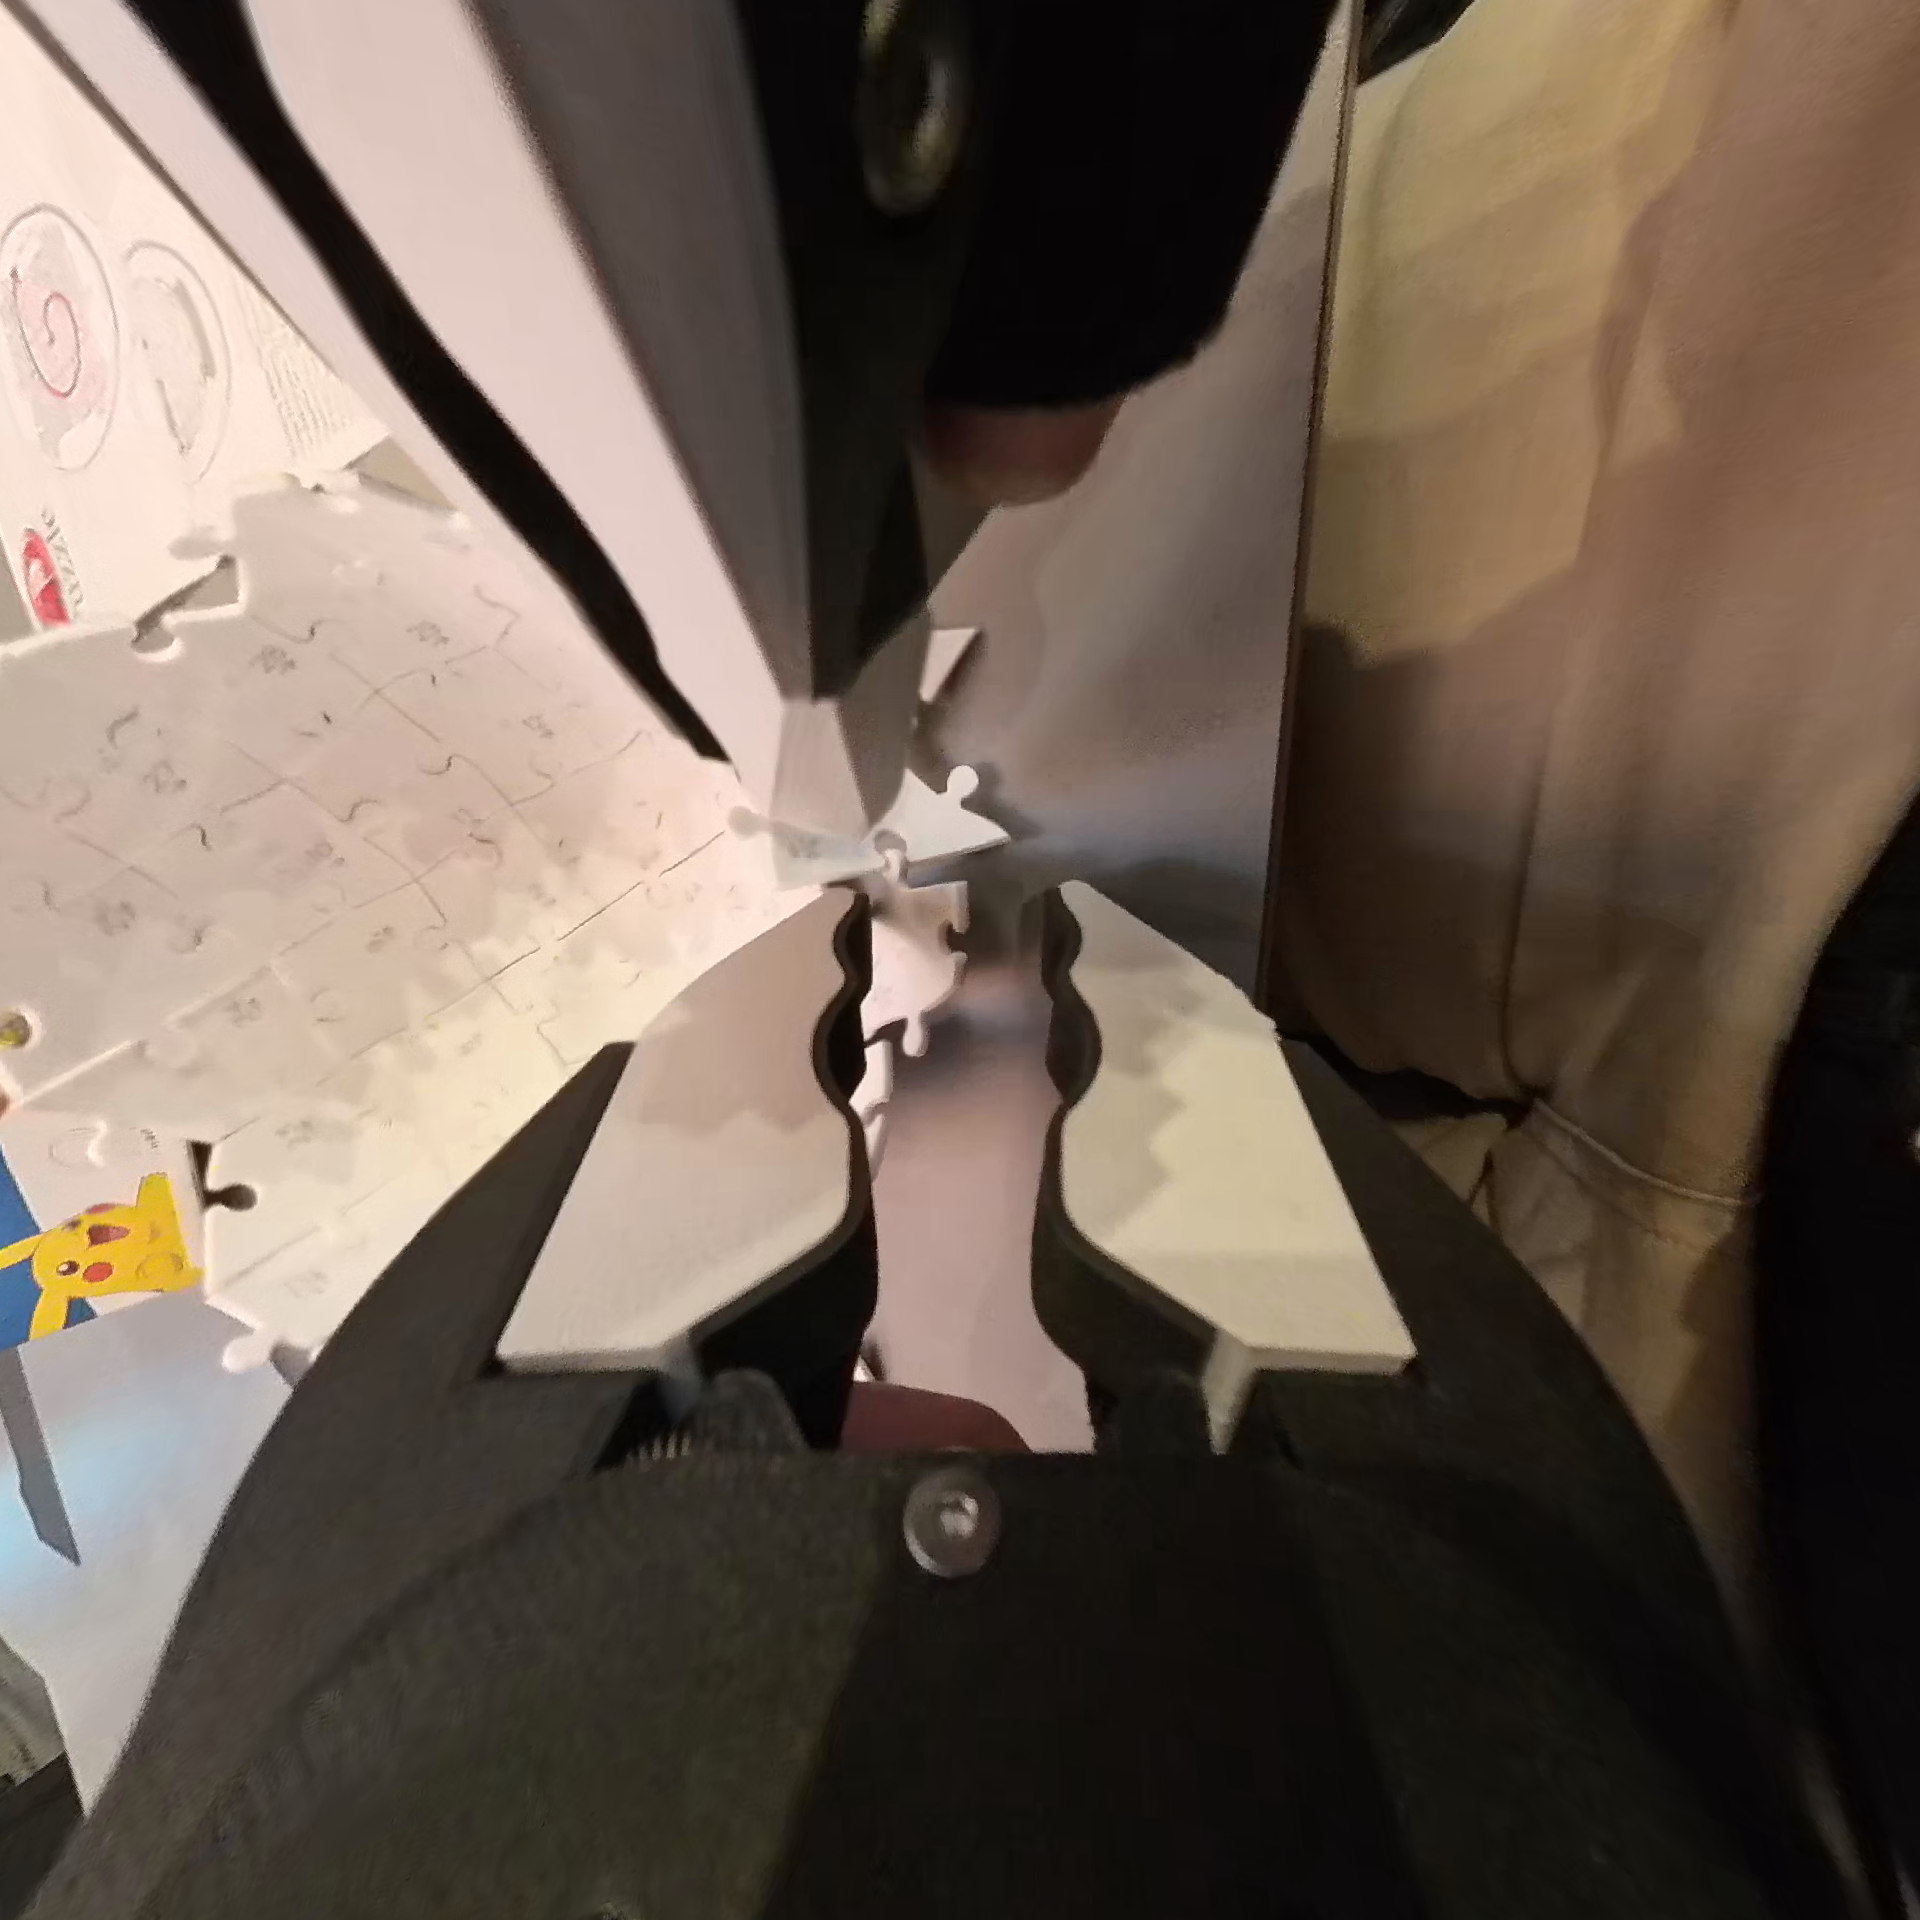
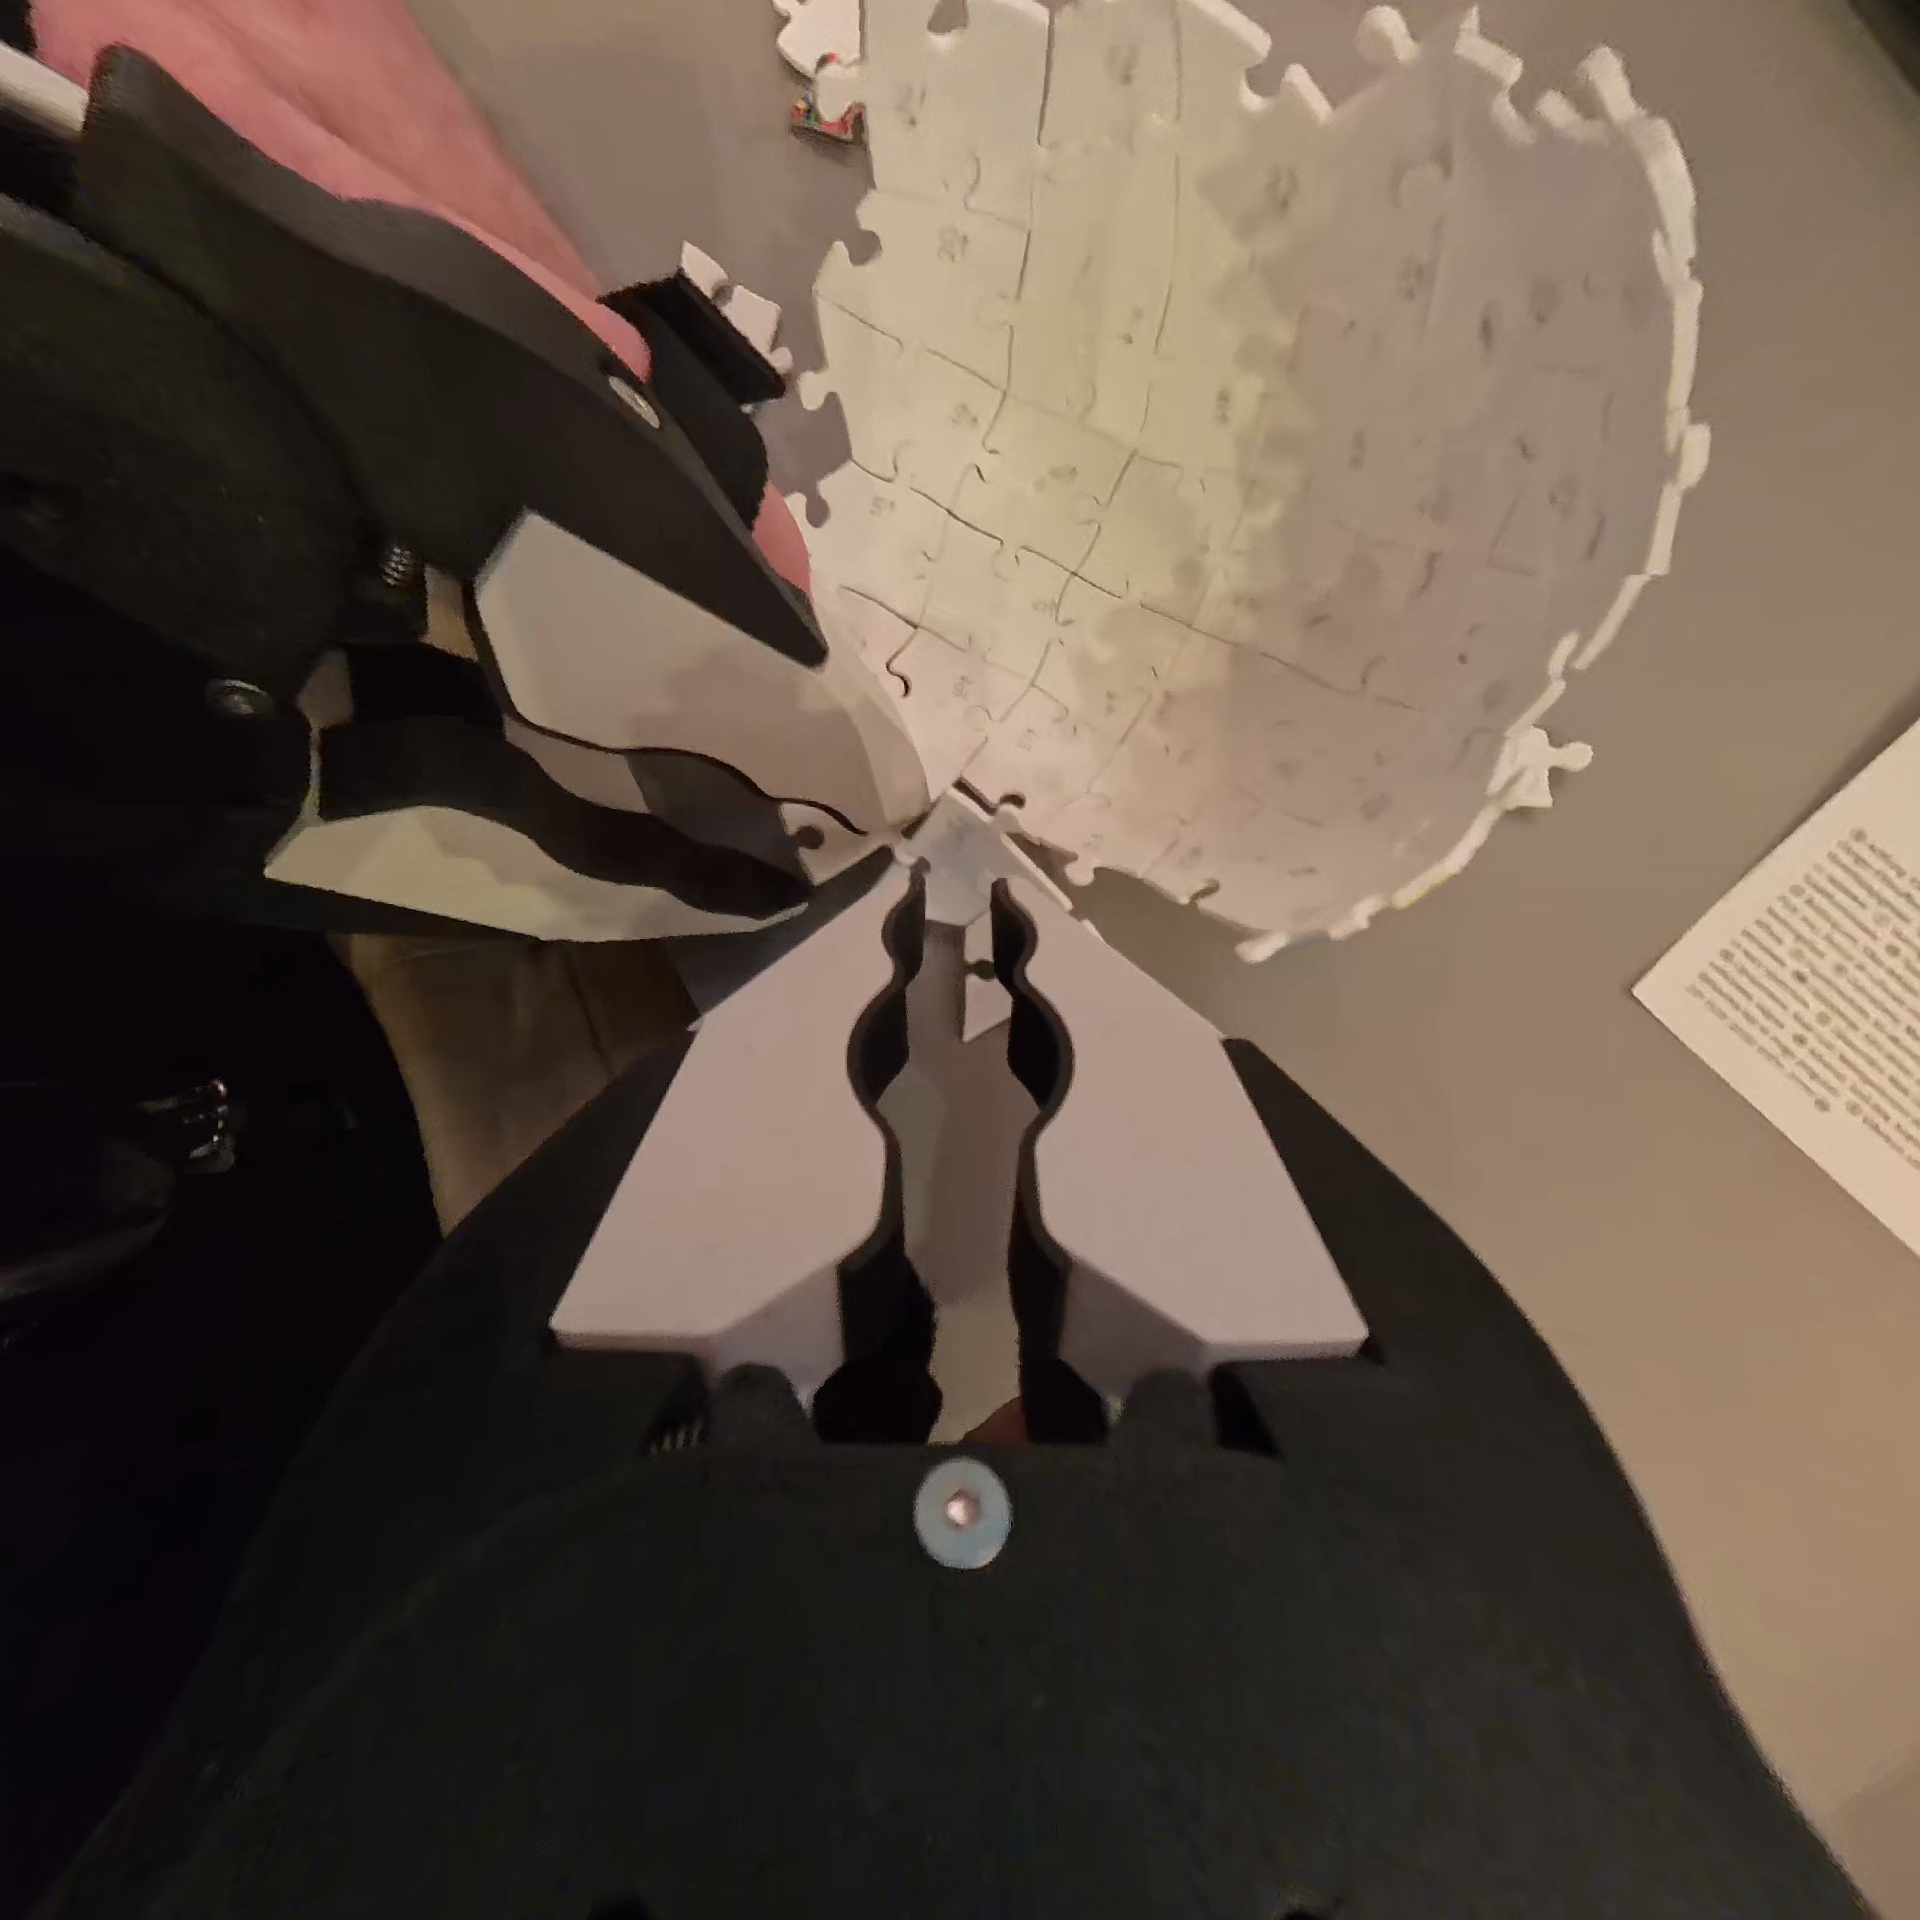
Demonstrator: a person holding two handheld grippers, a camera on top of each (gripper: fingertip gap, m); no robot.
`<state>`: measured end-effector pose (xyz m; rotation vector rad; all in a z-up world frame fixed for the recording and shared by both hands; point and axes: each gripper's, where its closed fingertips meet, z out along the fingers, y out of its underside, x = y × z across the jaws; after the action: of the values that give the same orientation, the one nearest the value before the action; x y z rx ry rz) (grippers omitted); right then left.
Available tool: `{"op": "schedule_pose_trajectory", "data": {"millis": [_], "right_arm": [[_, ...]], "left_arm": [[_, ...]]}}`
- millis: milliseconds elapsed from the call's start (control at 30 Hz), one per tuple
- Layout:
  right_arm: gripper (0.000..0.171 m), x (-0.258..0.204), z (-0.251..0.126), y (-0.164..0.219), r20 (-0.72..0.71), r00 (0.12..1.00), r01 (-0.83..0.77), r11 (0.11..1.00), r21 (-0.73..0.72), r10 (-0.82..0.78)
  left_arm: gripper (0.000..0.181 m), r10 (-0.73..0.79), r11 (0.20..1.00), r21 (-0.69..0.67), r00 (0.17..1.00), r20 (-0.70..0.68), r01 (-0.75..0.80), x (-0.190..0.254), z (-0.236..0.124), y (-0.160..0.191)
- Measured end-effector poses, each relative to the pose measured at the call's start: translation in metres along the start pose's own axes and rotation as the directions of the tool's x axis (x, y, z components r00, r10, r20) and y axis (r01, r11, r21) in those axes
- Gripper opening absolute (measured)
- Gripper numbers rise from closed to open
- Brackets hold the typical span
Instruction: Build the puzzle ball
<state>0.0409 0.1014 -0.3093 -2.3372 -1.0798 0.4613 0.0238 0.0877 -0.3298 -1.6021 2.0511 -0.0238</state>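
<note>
My left gripper is narrowed, and a small white puzzle piece lies against its left finger; I cannot tell if the pads actually pinch it. My right gripper is nearly closed on the white edge piece at the rim of the half-built puzzle ball, and the two grippers meet tip to tip there.

The ball is an open bowl of joined white pieces, hollow side turned toward my right wrist camera, its jagged rim circling round. It is held up over the grey tabletop, and nothing lies inside it.

I count two loose pieces near the tabletop's far edge: one white, one coloured. One printed sheet lies at the right edge. In the left wrist view, a white box with a yellow cartoon figure sits behind the shell.
</note>
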Motion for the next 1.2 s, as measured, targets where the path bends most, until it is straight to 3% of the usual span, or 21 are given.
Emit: {"op": "schedule_pose_trajectory", "data": {"millis": [200, 733, 1200], "right_arm": [[0.003, 0.001, 0.013, 0.0, 0.005, 1.0, 0.009, 1.0, -0.012, -0.009], [0.002, 0.004, 0.018, -0.005, 0.039, 0.997, -0.066, 0.998, 0.012, 0.065], [0.0, 0.007, 0.025, -0.008, -0.008, 0.999, -0.034, 0.999, -0.013, 0.033]], "left_arm": [[0.03, -0.012, 1.0, 0.008, 1.0, -0.015, 0.012, 0.0, 0.0, 0.0], [0.03, -0.042, 0.998, 0.049, 0.998, -0.049, 0.044, 0.0, 0.001, 0.001], [0.032, -0.06, 0.997, 0.056, 0.997, -0.04, 0.062, -0.001, 0.001, 0.003]]}}
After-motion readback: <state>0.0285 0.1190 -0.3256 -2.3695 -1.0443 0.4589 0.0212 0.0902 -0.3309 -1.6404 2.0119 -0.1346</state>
